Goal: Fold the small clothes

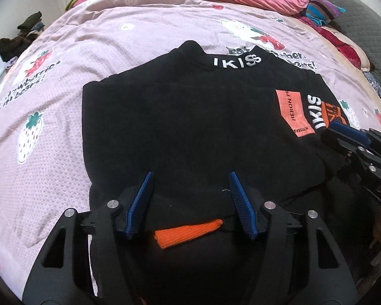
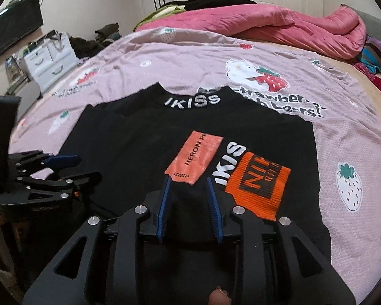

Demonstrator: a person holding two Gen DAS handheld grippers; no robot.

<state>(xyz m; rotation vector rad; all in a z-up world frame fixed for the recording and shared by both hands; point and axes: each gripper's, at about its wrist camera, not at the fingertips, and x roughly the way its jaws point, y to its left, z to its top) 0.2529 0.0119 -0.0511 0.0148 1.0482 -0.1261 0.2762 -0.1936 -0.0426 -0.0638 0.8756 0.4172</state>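
A black top (image 1: pixel 190 117) lies flat on a bed covered with a pale pink sheet (image 1: pixel 63 132) printed with strawberries and bears. It fills the middle of both views, its collar toward the top of the frame and marked "IKISS" in white. In the right wrist view, a salmon patch (image 2: pixel 194 156) reading "HERON" and an orange patch (image 2: pixel 260 185) sit at centre and centre right, with white "IKIS" lettering between them.

The left gripper (image 1: pixel 190 198) is at the bottom centre of its own view, low over the near edge of the top. Its 2 blue fingers (image 1: pixel 141 203) stand spread, with black cloth and an orange ribbed piece (image 1: pixel 188 231) lying between them; the pads do not press on anything.

The right gripper (image 2: pixel 189 200) is at the bottom centre of its view, fingers parted by a narrower gap, over black cloth just below the salmon patch, with nothing pinched.

A crumpled pink duvet (image 2: pixel 266 28) lies along the top of the frame. At the upper left of the right wrist view stands a small white drawer unit (image 2: pixel 50 61) with its drawers closed, so their contents cannot be seen.
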